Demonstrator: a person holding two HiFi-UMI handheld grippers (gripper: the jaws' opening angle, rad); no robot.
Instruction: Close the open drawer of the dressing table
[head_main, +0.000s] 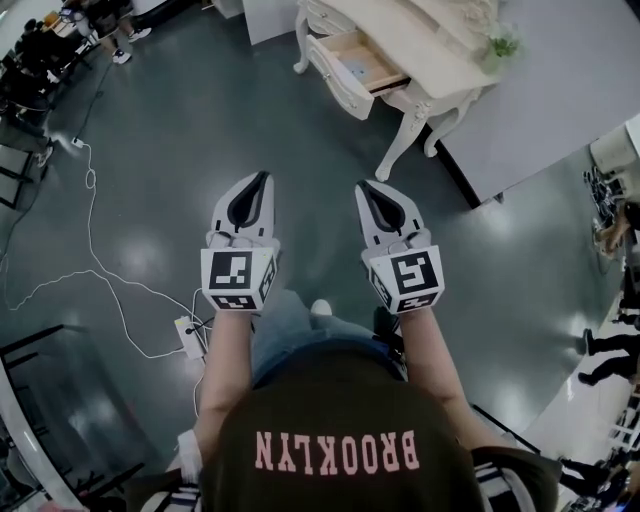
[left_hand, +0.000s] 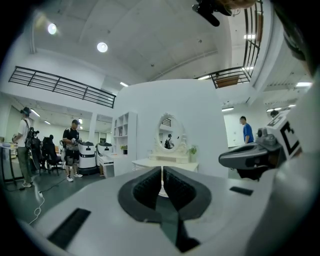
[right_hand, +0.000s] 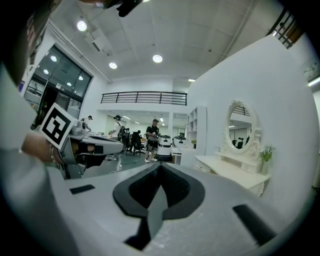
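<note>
Both grippers are white plastic with dark matte pads that taper to a point, and each carries one cube with black-and-white square markers. The left gripper (head_main: 262, 180) is closed with nothing in it, just a hairline slit between the pads. The right gripper (head_main: 366, 187) is closed and empty too. They sit side by side in the middle of the head view, over a glossy grey floor (head_main: 150, 150).

The dressing table (head_main: 430, 72) is at the top of the frame, right of centre. It's cream-white with curvy carved legs. Its one drawer (head_main: 358, 62) is pulled out, pale wood inside, well apart from both grippers. On top are one oval mirror (left_hand: 170, 132) in an ornate frame and one small green plant (head_main: 503, 44).

A thin white cable (head_main: 93, 250) snakes down the left side to a power strip (head_main: 187, 338). The dark shirt (head_main: 340, 420) reads BROOKLYN in pink.
</note>
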